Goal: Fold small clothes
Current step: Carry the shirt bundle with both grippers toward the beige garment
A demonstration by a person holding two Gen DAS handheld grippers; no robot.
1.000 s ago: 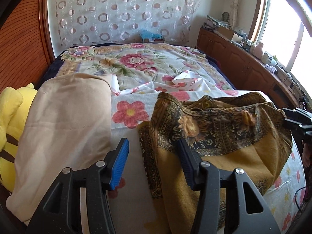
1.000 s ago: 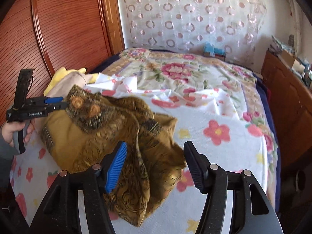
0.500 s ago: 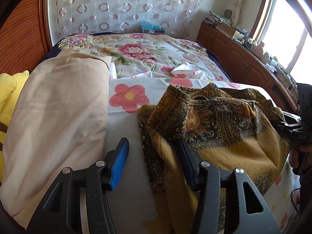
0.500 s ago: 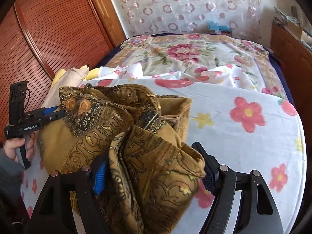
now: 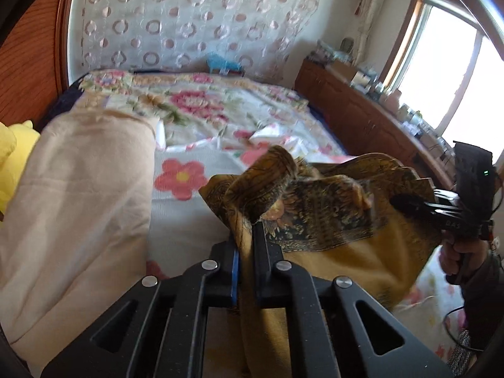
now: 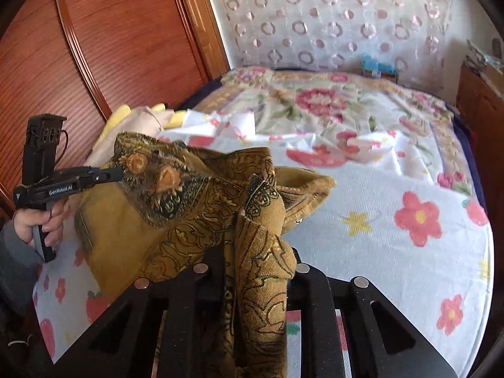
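Observation:
A mustard-yellow garment with a dark paisley border (image 5: 330, 220) hangs stretched between the two grippers above the bed. My left gripper (image 5: 245, 242) is shut on its left edge; the cloth bunches up between the fingers. My right gripper (image 6: 252, 252) is shut on the other edge, and the cloth (image 6: 195, 208) drapes over its fingers and hides the pads. Each gripper shows in the other's view: the right one (image 5: 406, 204) at the right, the left one (image 6: 110, 174) at the left.
The bed has a white flowered sheet (image 6: 393, 220) in front and a floral quilt (image 5: 204, 104) behind. A beige folded cloth (image 5: 78, 189) and a yellow plush toy (image 5: 12, 157) lie at the left. A wooden cabinet (image 5: 362, 116) runs along the right, a wooden wardrobe (image 6: 110, 47) along the left.
Both grippers have closed on the garment's edges and lifted it off the bed. Before, both were open over the garment lying on the sheet.

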